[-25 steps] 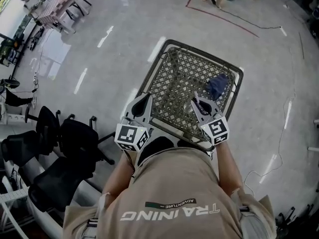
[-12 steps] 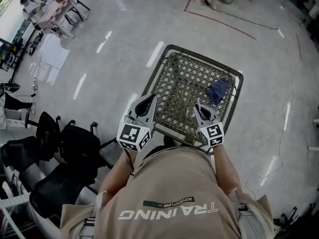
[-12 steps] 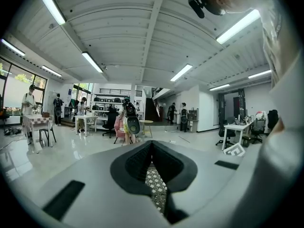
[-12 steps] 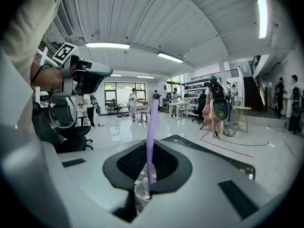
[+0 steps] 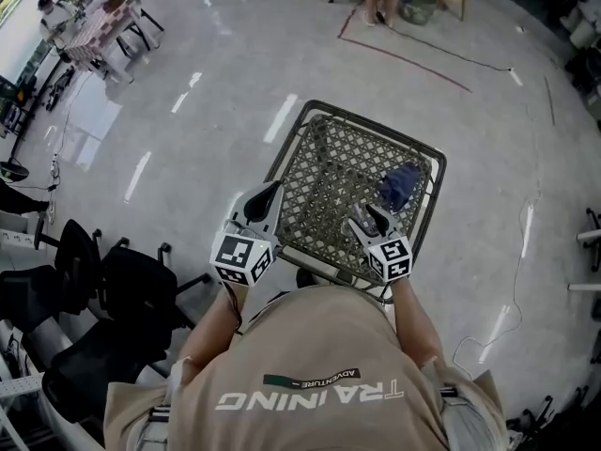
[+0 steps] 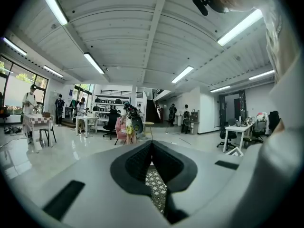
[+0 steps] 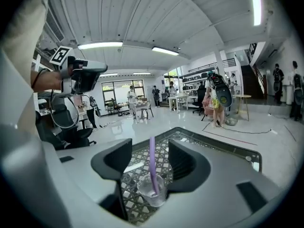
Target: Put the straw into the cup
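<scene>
Two jaws of the right gripper (image 7: 152, 152) have just been opening and stand spread on either side of the thin purple plastic straw (image 7: 152, 167) without touching it. The straw stands in the small clear plastic cup (image 7: 153, 194) on the dark metal lattice table (image 5: 376, 126). The left gripper (image 6: 152, 148) has its jaws pressed together, with nothing held, beside the table's near left edge.

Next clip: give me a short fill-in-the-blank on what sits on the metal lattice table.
The ____ straw stands in the clear plastic cup.
A crumpled ____ cloth lies on the metal lattice table.
The table holds ____ cup.
Missing words: purple; blue; one.
</scene>
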The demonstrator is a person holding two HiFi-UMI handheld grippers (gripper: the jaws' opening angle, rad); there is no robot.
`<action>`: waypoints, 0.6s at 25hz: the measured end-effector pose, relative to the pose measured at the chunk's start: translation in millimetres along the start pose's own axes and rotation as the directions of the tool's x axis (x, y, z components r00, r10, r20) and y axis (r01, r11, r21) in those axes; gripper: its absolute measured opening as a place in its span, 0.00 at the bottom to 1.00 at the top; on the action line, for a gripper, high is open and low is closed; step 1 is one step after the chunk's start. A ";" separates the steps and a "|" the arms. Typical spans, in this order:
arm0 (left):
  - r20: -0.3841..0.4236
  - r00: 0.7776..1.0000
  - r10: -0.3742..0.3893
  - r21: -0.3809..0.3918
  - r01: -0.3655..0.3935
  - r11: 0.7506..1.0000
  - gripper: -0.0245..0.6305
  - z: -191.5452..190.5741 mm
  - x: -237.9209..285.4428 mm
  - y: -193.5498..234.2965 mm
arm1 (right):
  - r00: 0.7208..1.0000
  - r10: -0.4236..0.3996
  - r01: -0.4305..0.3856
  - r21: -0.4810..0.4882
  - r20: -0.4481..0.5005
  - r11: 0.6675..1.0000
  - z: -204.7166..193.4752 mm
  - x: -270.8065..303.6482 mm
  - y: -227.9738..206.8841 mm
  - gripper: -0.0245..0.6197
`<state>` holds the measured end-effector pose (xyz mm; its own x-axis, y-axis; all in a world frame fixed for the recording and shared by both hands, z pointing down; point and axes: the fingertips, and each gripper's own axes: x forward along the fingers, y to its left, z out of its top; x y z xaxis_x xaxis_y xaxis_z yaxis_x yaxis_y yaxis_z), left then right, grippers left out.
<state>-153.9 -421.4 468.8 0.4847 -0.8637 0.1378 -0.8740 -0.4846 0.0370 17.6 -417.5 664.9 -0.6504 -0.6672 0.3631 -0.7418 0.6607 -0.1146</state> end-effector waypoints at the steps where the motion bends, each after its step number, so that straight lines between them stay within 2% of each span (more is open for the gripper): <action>1: -0.001 1.000 -0.003 -0.001 0.003 1.000 0.06 -0.2 0.9 -1.0 | 1.000 0.003 -0.003 0.003 0.001 1.000 1.8 -1.9 0.0 0.43; 6: 0.014 1.000 -0.012 -0.010 0.012 1.000 0.06 1.5 5.0 -2.8 | 0.999 0.022 -0.020 -0.049 0.040 0.999 27.6 -11.7 6.5 0.43; 9: 0.029 0.999 -0.020 -0.018 0.020 1.000 0.06 3.8 7.2 -3.2 | 0.996 0.030 -0.024 -0.071 0.084 0.997 55.1 -19.8 11.5 0.39; 15: 0.047 0.998 -0.028 -0.009 0.029 1.000 0.06 8.2 9.7 -2.5 | 0.976 0.012 -0.001 -0.050 0.215 0.999 127.9 -43.5 12.8 0.18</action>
<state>-146.8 -429.7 461.9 0.5104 -0.8552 0.0900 -0.8599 -0.5080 0.0500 15.5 -424.0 529.4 -0.6793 -0.7175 0.1541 -0.7318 0.6781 -0.0684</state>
